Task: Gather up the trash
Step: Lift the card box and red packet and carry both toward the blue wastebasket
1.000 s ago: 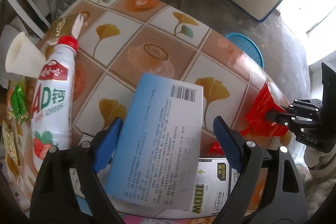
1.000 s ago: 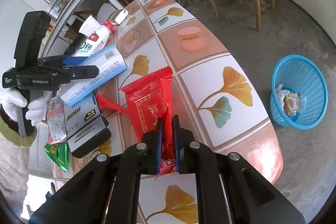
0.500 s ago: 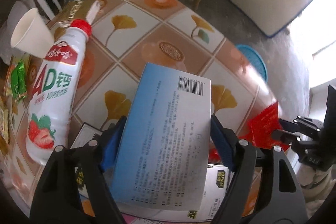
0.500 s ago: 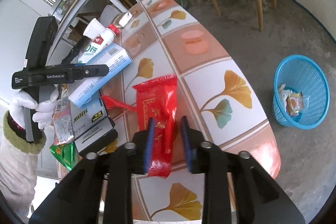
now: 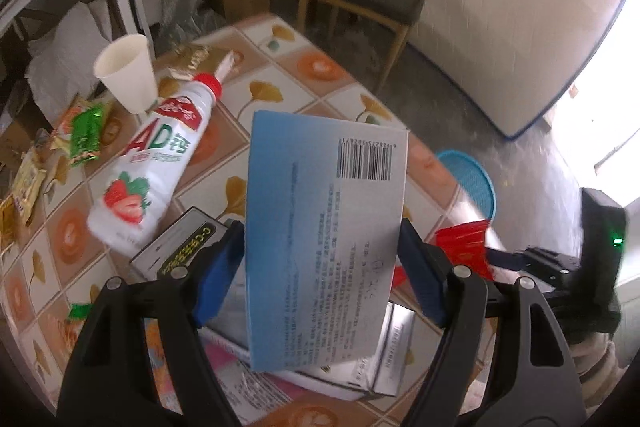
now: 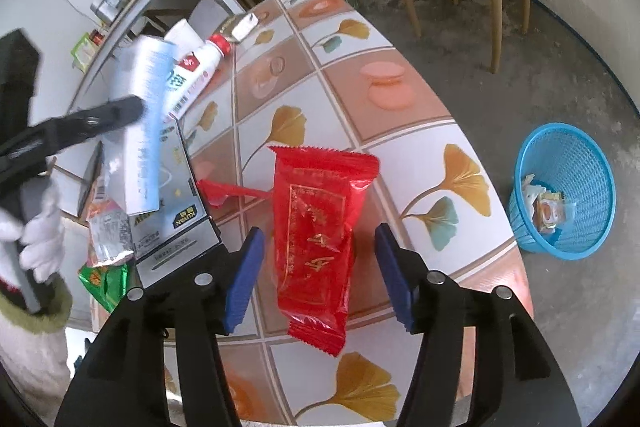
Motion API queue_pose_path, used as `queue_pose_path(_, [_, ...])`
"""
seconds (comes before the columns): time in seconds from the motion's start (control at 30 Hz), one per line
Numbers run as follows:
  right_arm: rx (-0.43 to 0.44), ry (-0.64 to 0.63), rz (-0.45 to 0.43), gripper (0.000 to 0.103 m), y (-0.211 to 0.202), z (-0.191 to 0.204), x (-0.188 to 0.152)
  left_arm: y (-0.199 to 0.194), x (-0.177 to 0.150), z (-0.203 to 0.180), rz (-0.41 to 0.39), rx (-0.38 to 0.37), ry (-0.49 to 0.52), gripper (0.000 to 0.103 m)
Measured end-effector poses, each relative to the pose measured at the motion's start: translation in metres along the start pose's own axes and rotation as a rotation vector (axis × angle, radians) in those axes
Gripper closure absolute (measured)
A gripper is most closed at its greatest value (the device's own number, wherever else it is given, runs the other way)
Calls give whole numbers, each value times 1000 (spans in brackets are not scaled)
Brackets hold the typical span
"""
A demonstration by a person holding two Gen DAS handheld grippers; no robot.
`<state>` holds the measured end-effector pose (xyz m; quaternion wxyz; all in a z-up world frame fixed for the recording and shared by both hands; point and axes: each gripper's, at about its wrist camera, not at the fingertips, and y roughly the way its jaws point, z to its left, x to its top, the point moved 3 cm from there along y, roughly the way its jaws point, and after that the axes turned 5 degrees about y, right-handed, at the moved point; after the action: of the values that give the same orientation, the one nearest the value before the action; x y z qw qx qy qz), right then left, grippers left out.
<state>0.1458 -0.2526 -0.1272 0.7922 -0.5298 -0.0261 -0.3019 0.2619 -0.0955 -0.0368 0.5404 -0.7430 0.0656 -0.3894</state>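
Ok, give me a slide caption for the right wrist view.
Open right gripper straddling a red snack wrapper on the tiled table.

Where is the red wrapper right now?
In the right wrist view, the red wrapper lies on the table between the open right gripper's fingers, left of the blue basket.

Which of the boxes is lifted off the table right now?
The light blue box with the barcode, clamped in the left tongs; the black-and-silver box lies flat.

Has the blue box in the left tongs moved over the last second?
Yes. The blue box, clamped in the left tongs, has risen: earlier it lay level with the strawberry milk bottle; now it stands lifted beside the bottle.
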Motion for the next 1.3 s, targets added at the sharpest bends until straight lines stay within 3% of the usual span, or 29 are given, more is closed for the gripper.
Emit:
queue_pose_path(0.33, [-182, -167, -37, 45, 11, 27, -13, -43, -26, -9, -135, 15, -86, 31])
queue_pose_path(0.47, [-270, -204, -57, 58, 11, 31, -16, -51, -34, -10, -156, 4, -119, 31])
queue_pose_path(0.8, [-231, -126, -66, 79, 3, 20, -15, -62, -47, -20, -174, -5, -132, 31])
queue_pose_path(1.3, [-159, -39, -98, 85, -20, 4, -12, -64, -45, -42, -184, -4, -89, 31])
